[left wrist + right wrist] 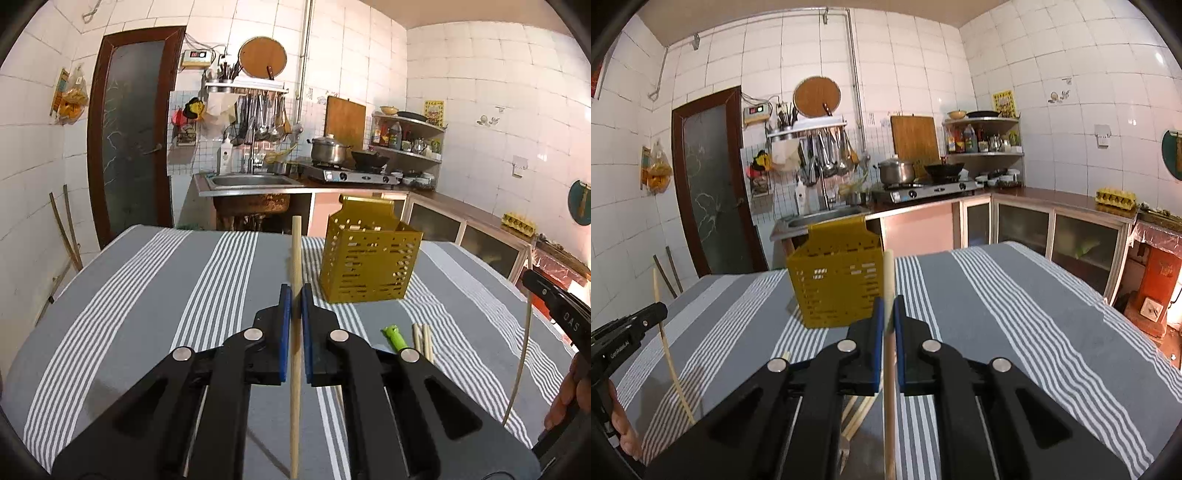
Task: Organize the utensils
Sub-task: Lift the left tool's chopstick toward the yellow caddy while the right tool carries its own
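My left gripper point(296, 291) is shut on a wooden chopstick point(295, 251) that stands nearly upright above the striped tablecloth point(147, 295). A yellow perforated utensil basket point(369, 258) stands just ahead and to the right of it. In the right wrist view, my right gripper point(889, 304) is shut on a second chopstick point(888, 277), with the basket point(834, 284) ahead and to the left. Each gripper appears at the edge of the other's view, holding its stick. A green utensil point(395, 336) and loose chopsticks point(423, 339) lie on the cloth, partly hidden by my fingers.
The table's far edge runs just behind the basket. Beyond it are a sink point(251, 181), a gas stove with a pot and wok point(347, 173), a counter with cabinets point(1052, 221) and a dark door point(129, 147). A hand point(565, 398) shows at the right.
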A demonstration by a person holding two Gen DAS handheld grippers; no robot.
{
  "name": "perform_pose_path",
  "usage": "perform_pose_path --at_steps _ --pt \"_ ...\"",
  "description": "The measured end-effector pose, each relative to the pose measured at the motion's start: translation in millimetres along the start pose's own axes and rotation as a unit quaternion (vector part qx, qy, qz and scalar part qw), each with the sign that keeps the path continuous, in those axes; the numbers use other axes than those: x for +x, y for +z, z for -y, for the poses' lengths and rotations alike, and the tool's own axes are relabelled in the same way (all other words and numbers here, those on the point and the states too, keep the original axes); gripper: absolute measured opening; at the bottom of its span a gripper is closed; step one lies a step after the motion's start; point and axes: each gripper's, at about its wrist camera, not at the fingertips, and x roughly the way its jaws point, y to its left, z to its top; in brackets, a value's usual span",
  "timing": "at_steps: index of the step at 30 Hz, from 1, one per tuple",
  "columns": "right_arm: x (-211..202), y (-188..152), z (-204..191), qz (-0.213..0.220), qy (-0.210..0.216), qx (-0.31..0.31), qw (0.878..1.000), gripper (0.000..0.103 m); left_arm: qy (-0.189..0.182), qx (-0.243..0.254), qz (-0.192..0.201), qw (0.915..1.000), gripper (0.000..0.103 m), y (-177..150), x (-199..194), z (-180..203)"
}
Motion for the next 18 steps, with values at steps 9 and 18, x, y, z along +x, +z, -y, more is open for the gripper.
perform_pose_path --at_steps 9,18 --pt "16.2 29.7 -0.3 0.026 0.01 0.006 1.0 0.006 -0.013 -0.002 0.027 0.9996 0.005 43.4 7.1 6.3" --pt "57.2 85.3 -4.1 0.066 0.015 0.016 0.998 0.006 -0.029 0.0 0.068 0.9973 0.005 110.0 30.4 27.8"
